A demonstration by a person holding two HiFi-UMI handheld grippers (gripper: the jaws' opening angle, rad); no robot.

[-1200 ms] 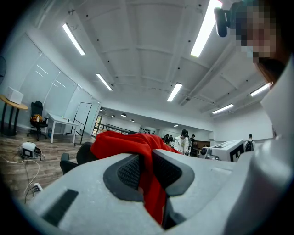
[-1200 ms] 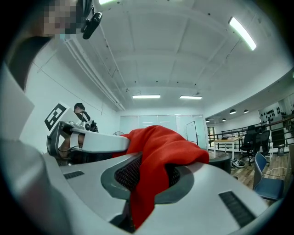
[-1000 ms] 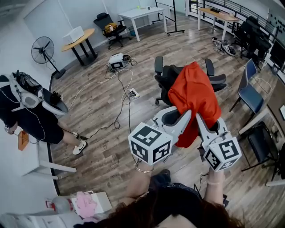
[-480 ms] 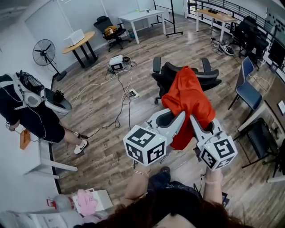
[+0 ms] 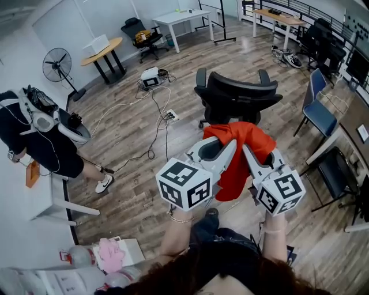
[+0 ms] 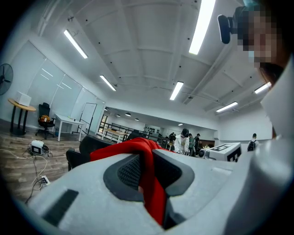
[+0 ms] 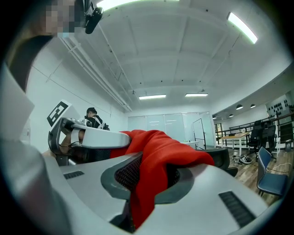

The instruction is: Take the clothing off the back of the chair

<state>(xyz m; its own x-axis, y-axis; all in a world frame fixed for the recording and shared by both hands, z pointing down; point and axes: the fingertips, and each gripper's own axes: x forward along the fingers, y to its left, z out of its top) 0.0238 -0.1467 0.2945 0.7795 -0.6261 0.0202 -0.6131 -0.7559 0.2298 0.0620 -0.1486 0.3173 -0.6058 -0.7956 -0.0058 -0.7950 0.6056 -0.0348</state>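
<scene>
The clothing (image 5: pixel 242 151) is soft matt red cloth, the black chair (image 5: pixel 237 97) perhaps mesh-backed, the floor (image 5: pixel 130 147) matt wood-grain.

Floor: I see a grey-brown wood-plank floor (image 5: pixel 132 190) running through the whole room.
Centre: a black mesh office chair with armrests (image 5: pixel 237 95) stands directly on the planks.
Left of the chair: I make out a white power strip (image 5: pixel 171 117) lying flat, with thin cables (image 5: pixel 153 106) trailing from it across the boards.
Farther left: a small white boxy device (image 5: pixel 151 75) sits on the floor among the cable ends.
Far left: a black pedestal fan (image 5: pixel 57 64) and a round wooden table on black legs (image 5: pixel 102 49) stand near each other.
Far: a white rectangular table (image 5: pixel 190 17).
Right: a blue-seated chair (image 5: pixel 319 115) stands near the edge.
Far right: I see a pair of shoes (image 5: pixel 286 57) on the planks.
</scene>
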